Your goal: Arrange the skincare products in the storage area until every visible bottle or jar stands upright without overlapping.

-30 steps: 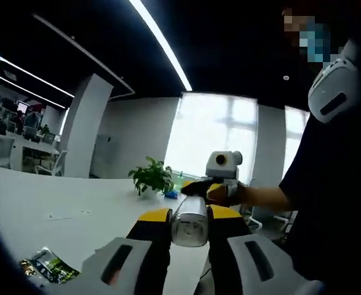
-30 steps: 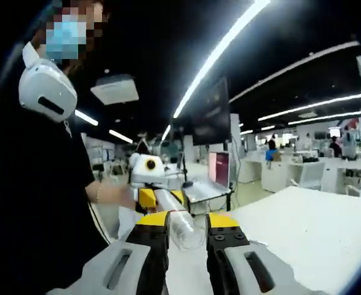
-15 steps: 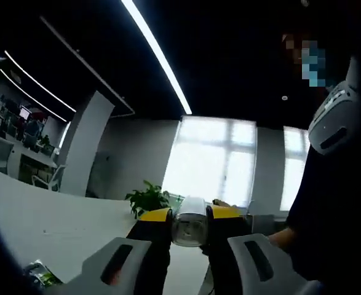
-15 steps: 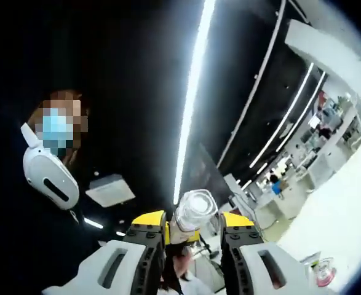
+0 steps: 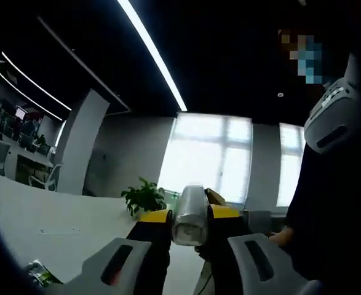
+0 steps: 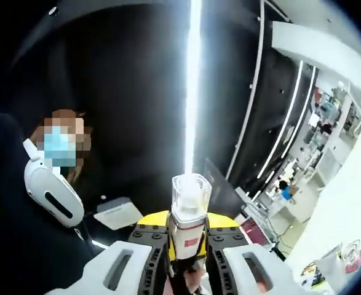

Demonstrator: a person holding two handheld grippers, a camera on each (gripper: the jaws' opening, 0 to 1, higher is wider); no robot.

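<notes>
Left gripper view: the left gripper [image 5: 189,216] is pointing out over a long white table [image 5: 57,227], its yellow-tipped jaws closing narrowly on a silvery-white bottle [image 5: 190,212]. The bottle is sitting between the jaw tips, lying along them with its end facing the camera, raised off the table. A potted plant [image 5: 143,196] is standing on the table beyond the jaws, toward the far edge in front of bright windows [image 5: 208,158]. A small green-printed packet [image 5: 37,273] is lying on the table near its near-left edge, partly cut off by the view. A person in a dark top [image 5: 331,203] is standing at the right, with a white device [image 5: 331,120] hanging at the chest.

Right gripper view: the right gripper [image 6: 186,230] is tilting steeply upward toward a dark ceiling with long light strips [image 6: 194,80]. Its jaws are gripping a slim white bottle with a clear cap [image 6: 189,212]; the capped end is projecting beyond the jaw tips, and a red band is showing on the body between them. It cannot be told whether the two views are showing the same bottle. The person [image 6: 20,233] is showing at the left. At the lower right edge of this view, a few small packaged items [image 6: 352,252] are lying on a white surface, too small to identify.
</notes>
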